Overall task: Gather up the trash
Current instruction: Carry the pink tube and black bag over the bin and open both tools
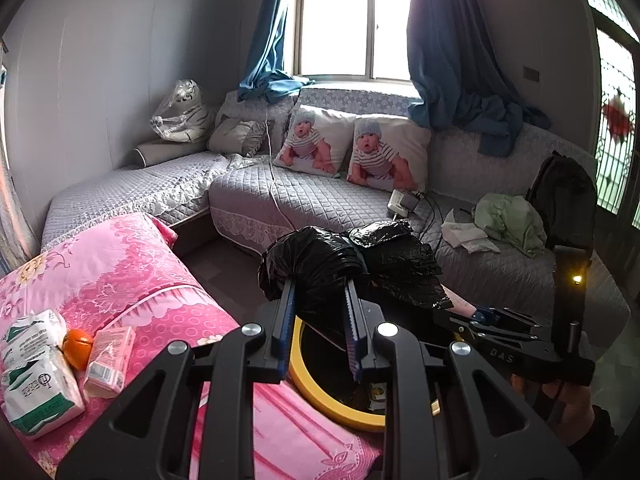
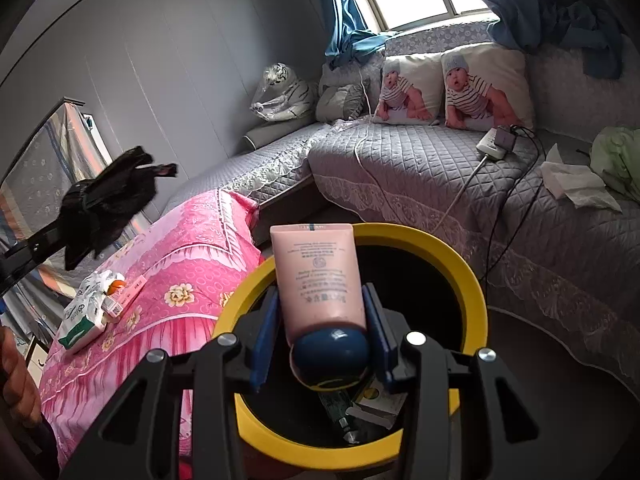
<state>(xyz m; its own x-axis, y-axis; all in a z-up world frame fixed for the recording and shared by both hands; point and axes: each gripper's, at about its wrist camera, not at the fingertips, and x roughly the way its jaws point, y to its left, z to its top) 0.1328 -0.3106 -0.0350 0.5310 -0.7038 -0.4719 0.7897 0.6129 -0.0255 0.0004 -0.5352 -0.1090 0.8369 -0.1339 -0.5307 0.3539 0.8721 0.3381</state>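
- Grey quilted corner sofa (image 1: 256,192) fills the far side of the room below a bright window (image 1: 352,20) hung with blue curtains (image 1: 444,40); the landmark for all positions below is the round yellow-rimmed black trash bin (image 2: 476,284) on the floor.
- Bin contents, seen in the right wrist view: one green tube (image 2: 338,412) and one small white carton (image 2: 376,400) at the bottom. Further items cannot be made out.
- Right gripper (image 2: 324,320): blue-padded jaws pinch one pink plastic cream tube with a dark blue cap (image 2: 320,276), held above the bin opening, cap end toward the camera.
- Left gripper (image 1: 320,300): jaws pinch one crumpled black plastic bag (image 1: 320,264), held above the bin rim and to its left as seen in the right wrist view.
- Left of the bin: one table covered in pink floral cloth (image 1: 132,280). On it lie two white-and-green tissue packs (image 1: 36,364), one orange fruit (image 1: 78,348) and one pink rectangular box (image 1: 110,360), grouped together and touching.
- Beyond the bin, on the sofa: two cushions printed with a baby (image 1: 352,148), one grey cushion (image 1: 236,136), one tiger plush wrapped in clear plastic (image 1: 182,114), one white power strip (image 1: 402,202), crumpled white tissue (image 1: 468,234), one pale green cloth (image 1: 512,220) and one black backpack (image 1: 564,196).
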